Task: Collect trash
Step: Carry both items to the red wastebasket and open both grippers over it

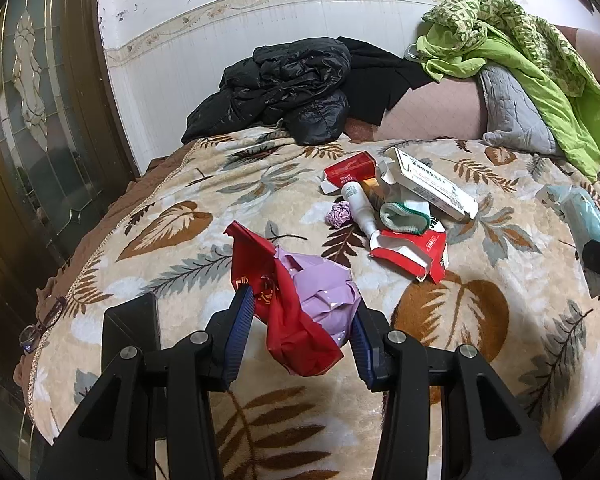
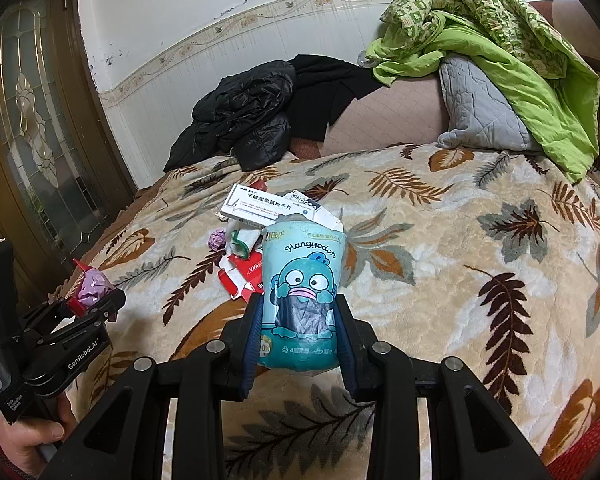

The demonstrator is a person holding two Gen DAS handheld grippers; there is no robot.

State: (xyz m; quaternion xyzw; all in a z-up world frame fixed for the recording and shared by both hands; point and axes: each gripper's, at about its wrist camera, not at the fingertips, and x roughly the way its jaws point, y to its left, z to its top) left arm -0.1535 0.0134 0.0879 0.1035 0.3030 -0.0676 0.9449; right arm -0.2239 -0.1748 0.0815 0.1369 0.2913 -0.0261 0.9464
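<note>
My left gripper is shut on a bundle of a red plastic bag and a lilac bag, held above the leaf-patterned blanket. My right gripper is shut on a teal cartoon tissue pack, which also shows at the right edge of the left wrist view. Beyond lies a trash pile: red cartons, a white bottle, a white medicine box, a crumpled purple wad and a green-edged cloth.
A black jacket lies at the far edge by the wall. A green quilt and a grey pillow sit at the back right. A glass-panelled door stands at left. Glasses rest on the blanket's left edge.
</note>
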